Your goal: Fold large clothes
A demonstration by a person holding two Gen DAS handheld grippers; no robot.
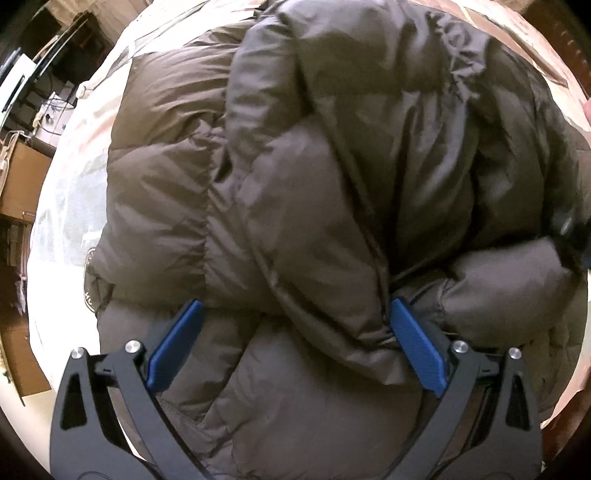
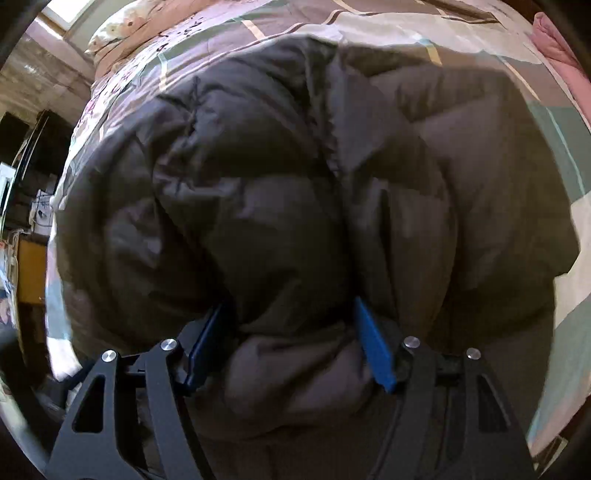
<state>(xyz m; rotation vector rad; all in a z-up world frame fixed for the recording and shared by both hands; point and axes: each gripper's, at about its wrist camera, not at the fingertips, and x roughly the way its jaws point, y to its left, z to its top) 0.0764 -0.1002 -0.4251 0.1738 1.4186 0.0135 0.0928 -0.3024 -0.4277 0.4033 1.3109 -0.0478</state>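
Note:
A large brown puffer jacket (image 1: 314,166) lies bunched on a bed and fills both views. In the left wrist view my left gripper (image 1: 295,314) has its blue pads wide apart, with a thick fold of the jacket bulging between them. In the right wrist view the same jacket (image 2: 295,184) looks darker. My right gripper (image 2: 291,314) has its blue pads pressed into a puffy roll of the jacket from both sides. A round logo patch (image 1: 89,280) shows on the jacket's left edge.
The jacket rests on a patterned bedspread (image 2: 406,22) with a pillow (image 2: 122,29) at the far left and pink fabric (image 2: 561,55) at the right. Cardboard boxes (image 1: 18,177) and shelves stand on the floor to the left of the bed.

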